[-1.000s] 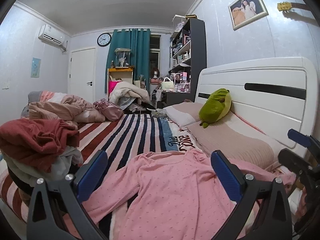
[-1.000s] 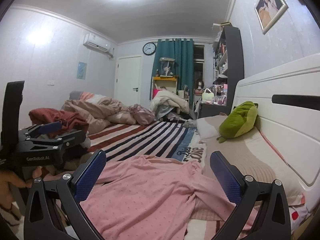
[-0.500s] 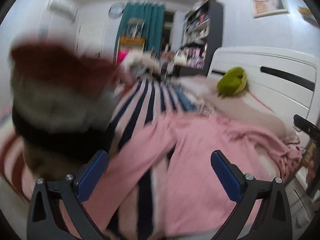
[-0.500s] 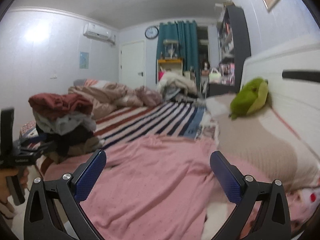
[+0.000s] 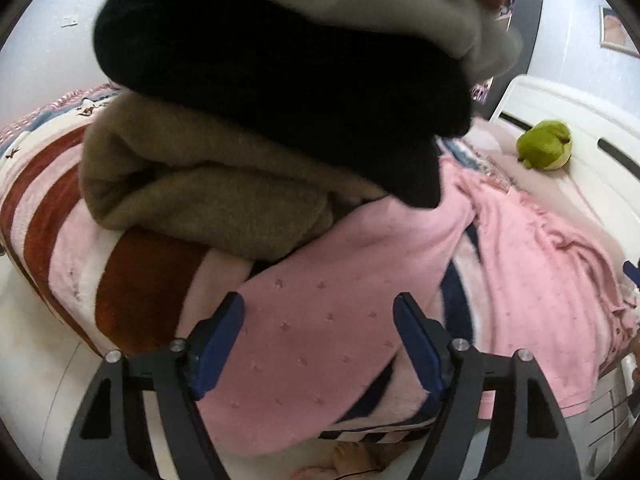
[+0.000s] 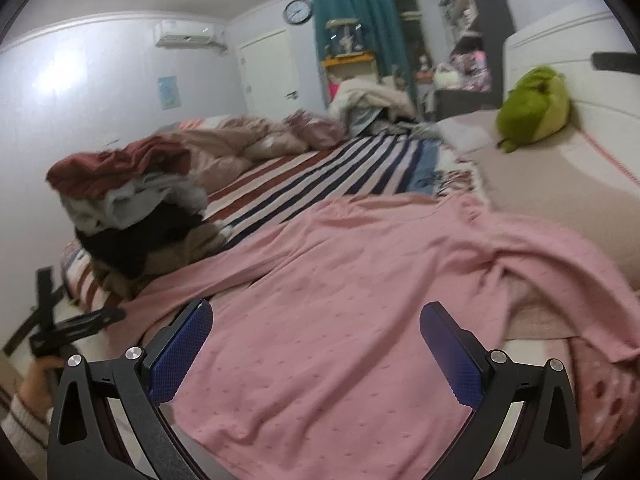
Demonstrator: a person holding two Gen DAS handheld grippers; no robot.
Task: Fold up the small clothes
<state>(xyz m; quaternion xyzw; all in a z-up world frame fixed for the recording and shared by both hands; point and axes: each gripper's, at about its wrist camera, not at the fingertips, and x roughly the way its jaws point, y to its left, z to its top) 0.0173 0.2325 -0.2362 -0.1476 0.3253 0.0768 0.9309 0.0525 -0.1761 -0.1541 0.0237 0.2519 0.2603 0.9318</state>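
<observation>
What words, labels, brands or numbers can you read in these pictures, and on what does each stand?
None can be read.
Printed lettering on the bed cover: too blurred.
Dark lettering on the cover near the pillow: too blurred.
Wall clock numerals: too small.
Blue wall poster: too blurred.

tall stack of folded clothes, brown, black, grey, red (image 5: 224, 184) blocking left gripper (image 5: 318, 334) at 11 to 12 o'clock, open striped bedspread (image 6: 320, 176) at 12 o'clock in right view, green plush toy (image 6: 534, 106) against white headboard (image 6: 560, 44) at 2 o'clock
</observation>
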